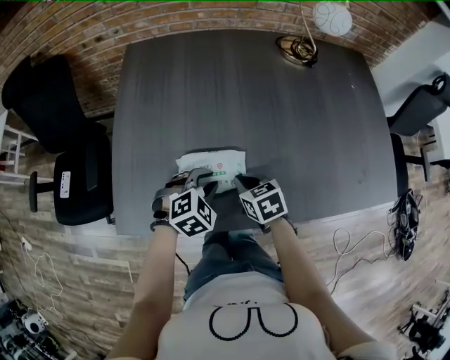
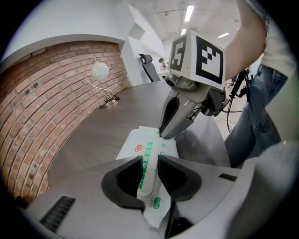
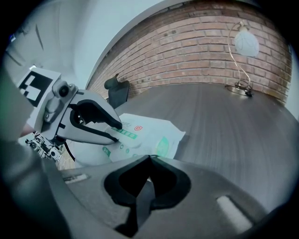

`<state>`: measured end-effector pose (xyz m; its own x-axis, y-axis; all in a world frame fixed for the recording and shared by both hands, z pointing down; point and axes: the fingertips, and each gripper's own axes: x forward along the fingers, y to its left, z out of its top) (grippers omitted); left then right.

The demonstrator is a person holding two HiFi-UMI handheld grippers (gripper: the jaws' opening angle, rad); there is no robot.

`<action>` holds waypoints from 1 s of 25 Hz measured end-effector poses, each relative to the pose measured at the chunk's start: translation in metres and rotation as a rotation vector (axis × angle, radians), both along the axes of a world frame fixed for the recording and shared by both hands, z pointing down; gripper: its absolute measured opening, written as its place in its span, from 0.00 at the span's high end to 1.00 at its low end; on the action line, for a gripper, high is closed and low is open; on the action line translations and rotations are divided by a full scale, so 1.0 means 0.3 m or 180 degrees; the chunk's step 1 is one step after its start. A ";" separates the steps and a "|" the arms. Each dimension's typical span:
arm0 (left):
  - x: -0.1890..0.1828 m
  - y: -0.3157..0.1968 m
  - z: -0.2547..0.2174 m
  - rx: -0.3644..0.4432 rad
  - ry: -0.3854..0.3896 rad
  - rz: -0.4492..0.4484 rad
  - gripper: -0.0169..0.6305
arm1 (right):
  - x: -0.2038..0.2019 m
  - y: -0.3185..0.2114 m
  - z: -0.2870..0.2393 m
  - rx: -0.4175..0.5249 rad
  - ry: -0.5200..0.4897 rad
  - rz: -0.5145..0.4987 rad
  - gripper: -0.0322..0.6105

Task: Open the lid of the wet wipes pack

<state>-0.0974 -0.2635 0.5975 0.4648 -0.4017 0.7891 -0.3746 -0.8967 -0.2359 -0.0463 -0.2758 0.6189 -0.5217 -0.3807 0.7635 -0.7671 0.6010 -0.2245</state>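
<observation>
The white wet wipes pack [image 1: 211,165] with green print lies near the front edge of the dark grey table [image 1: 281,126]. My left gripper [image 1: 202,181] comes in from its near left end. In the left gripper view the jaws [image 2: 149,170] stand on either side of the pack's raised middle strip [image 2: 148,163] and press on it. My right gripper [image 1: 239,184] is shut, with its closed tips [image 2: 163,134] resting on the pack's right edge. In the right gripper view its jaws [image 3: 149,158] meet just below the pack's corner [image 3: 163,142].
A desk lamp [image 1: 299,49] with a white globe [image 1: 332,17] stands at the table's far right. Black office chairs stand at the left [image 1: 63,140] and at the right [image 1: 422,105]. Cables [image 1: 404,225] lie on the wooden floor. A brick wall runs behind the table.
</observation>
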 end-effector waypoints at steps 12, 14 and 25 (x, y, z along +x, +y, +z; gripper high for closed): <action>0.002 0.000 -0.060 -0.0208 0.0132 0.0010 0.90 | 0.000 0.004 0.001 -0.0028 0.0075 -0.0094 0.95; 0.003 -0.002 -0.069 -0.0197 0.0116 0.0030 0.90 | -0.001 0.005 0.001 -0.0040 0.0082 -0.0106 0.95; -0.015 -0.107 -0.160 0.0027 0.0206 -0.0044 0.94 | -0.004 0.005 0.003 -0.0160 0.0146 -0.0099 0.95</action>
